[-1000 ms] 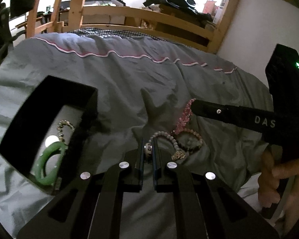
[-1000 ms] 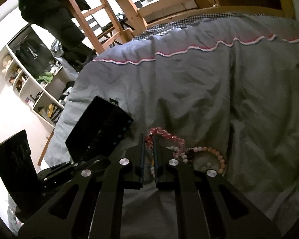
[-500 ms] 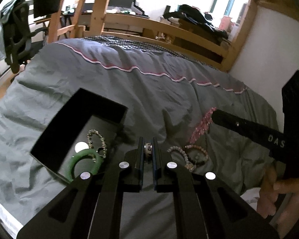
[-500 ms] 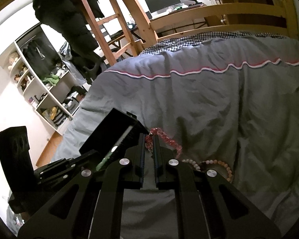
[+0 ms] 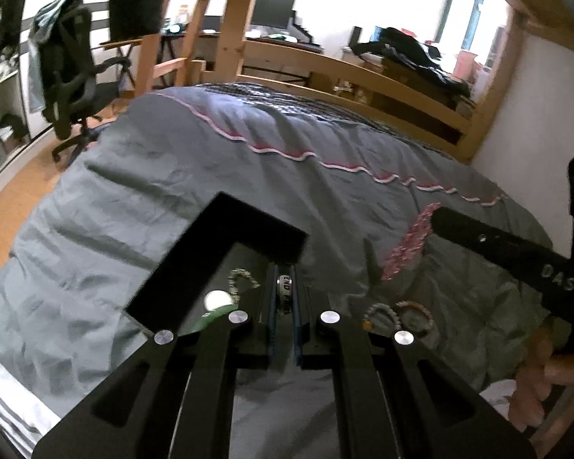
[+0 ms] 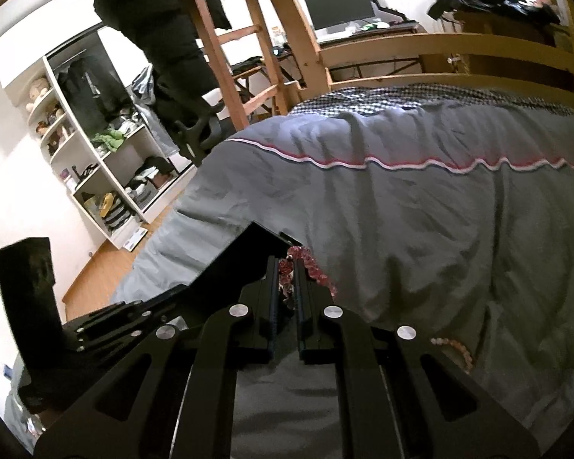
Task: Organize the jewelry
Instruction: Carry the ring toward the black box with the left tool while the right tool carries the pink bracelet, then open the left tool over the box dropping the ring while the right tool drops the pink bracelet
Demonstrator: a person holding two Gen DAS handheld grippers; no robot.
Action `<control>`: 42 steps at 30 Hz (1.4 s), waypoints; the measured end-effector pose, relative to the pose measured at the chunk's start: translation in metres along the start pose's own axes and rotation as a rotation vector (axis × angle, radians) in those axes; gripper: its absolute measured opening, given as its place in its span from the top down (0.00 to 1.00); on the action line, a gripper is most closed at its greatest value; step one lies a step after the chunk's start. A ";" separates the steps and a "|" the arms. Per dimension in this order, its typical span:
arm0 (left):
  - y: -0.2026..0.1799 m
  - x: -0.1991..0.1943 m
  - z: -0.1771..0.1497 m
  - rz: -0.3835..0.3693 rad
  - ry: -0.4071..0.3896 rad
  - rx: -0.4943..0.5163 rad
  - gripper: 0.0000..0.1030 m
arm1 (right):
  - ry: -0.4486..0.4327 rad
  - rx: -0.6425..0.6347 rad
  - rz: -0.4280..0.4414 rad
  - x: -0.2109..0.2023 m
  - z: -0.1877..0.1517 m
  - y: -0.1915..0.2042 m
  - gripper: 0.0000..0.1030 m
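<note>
While both grippers clamp jewelry, black box [image 5: 225,229] sits left of left fingers.
Left gripper [image 5: 285,298] pinches lettered ring [image 5: 285,294]; right gripper [image 6: 286,279] pinches red bead bracelet [image 6: 306,264].

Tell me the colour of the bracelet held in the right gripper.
Pink-red beads on the bracelet; the right wrist view shows it best, between the right gripper fingers.

The right claw [image 6: 286,267] pinches a red bead bracelet [image 6: 306,264] above the grey bed [image 6: 421,222], just beside the black box [image 6: 225,264]. The left claw [image 6: 107,325] lies low at left, and another bracelet [image 6: 455,348] rests on the bed at right.
</note>
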State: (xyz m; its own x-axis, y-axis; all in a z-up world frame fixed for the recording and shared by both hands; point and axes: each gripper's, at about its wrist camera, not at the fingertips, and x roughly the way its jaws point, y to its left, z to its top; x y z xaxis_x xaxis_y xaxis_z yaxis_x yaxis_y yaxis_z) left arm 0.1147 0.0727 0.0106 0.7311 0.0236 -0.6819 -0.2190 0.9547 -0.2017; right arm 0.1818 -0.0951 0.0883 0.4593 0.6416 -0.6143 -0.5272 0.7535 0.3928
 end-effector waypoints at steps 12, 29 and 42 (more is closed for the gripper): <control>0.051 -0.002 0.007 0.030 -0.021 -0.110 0.94 | 0.025 -0.070 0.056 0.032 0.013 0.048 0.92; 0.063 0.031 -0.005 -0.007 0.058 -0.163 0.94 | 0.127 -0.055 0.090 0.097 -0.011 0.049 0.92; 0.078 0.014 -0.003 0.072 -0.007 -0.232 0.22 | 0.049 0.019 0.073 0.086 -0.007 0.036 0.12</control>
State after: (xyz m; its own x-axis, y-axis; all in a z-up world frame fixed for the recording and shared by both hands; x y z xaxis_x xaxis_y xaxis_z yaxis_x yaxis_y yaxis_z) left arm 0.1059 0.1467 -0.0170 0.7124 0.0923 -0.6957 -0.4131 0.8566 -0.3093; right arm 0.1973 -0.0139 0.0452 0.3841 0.6874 -0.6164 -0.5442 0.7079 0.4503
